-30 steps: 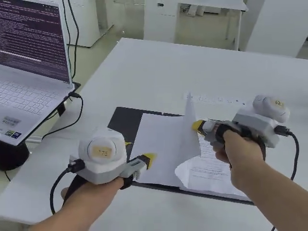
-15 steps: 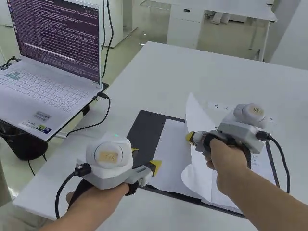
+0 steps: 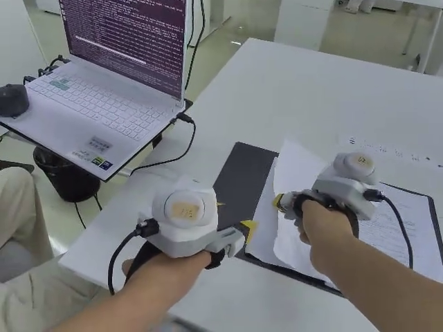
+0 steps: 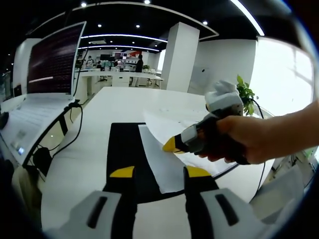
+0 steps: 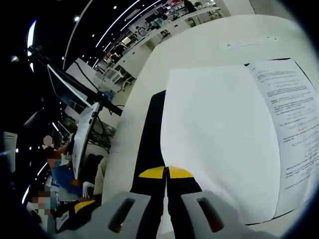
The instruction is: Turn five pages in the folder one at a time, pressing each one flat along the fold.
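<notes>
In the head view, the black folder (image 3: pixel 239 181) lies open on the white table (image 3: pixel 291 90), to the right of the laptop (image 3: pixel 104 104). Your right gripper (image 3: pixel 279 203) is over the middle of the folder, and a blank page (image 3: pixel 297 169) stands lifted and curved just beyond its yellow tips. A printed page (image 3: pixel 408 221) lies flat on the right half. Your left gripper (image 3: pixel 235 218) hangs at the folder's near left corner, over the dark cover.

In the left gripper view, your left gripper (image 4: pixel 159 172) has its jaws spread wide with nothing between them. They are above the near edge of the folder (image 4: pixel 122 149), where a flat sheet (image 4: pixel 159 164) lies on the black cover. Farther in, your right gripper (image 4: pixel 169 145) has its yellow tip at the edge of the raised page (image 4: pixel 167 122). The laptop (image 4: pixel 50 64) is far to the left.

In the right gripper view, your right gripper (image 5: pixel 165 173) has its jaws pressed together, tip to tip, nipping the near edge of the page (image 5: pixel 214 124). That page spreads away from the jaws, blank side up. The folder's (image 5: pixel 152 139) black cover shows along the page's left edge and the printed page (image 5: pixel 294 114) lies to its right.
</notes>
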The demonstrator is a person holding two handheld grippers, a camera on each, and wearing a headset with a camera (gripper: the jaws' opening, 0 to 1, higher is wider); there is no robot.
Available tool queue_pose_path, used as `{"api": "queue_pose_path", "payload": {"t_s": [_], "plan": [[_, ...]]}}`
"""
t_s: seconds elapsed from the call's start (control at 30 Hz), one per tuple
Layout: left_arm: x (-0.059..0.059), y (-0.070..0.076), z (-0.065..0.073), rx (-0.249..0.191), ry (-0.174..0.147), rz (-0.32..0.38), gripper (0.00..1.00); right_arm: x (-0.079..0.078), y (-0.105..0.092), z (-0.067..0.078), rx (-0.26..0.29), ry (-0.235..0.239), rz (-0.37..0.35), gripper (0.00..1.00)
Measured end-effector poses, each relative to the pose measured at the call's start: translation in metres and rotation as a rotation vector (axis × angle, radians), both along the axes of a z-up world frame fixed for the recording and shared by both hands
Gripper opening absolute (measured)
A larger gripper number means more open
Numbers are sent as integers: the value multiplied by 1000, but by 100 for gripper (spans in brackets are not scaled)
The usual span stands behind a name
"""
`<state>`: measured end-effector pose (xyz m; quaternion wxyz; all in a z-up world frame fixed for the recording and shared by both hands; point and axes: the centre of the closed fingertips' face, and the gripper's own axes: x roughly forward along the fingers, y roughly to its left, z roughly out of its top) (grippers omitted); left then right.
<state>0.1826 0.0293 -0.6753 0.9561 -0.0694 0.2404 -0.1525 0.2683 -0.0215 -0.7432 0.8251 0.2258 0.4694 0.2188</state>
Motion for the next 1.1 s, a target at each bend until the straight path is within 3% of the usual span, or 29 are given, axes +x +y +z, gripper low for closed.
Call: {"api": "queue_pose_path", "payload": {"t_s": [0.17,0.33,0.57,0.8,1.1], "plan": [[0,1,-8,-9,20,1,36,-2,5,-16,-20,21,10,0],[2,-4,-13,-22,27,-10,36,1,4,-34,-21,71,-19,0],[0,-8,-22,-27,47,-20,36,-1,8,-48,-29,96,-33,0],[-2,-8,-31,-23,66,-17,36,-2,9,-50,-33,90,-31,0],[2,-13,-41,-9,90,-34,36,-7,15,-48,-5,61,28,5]]}}
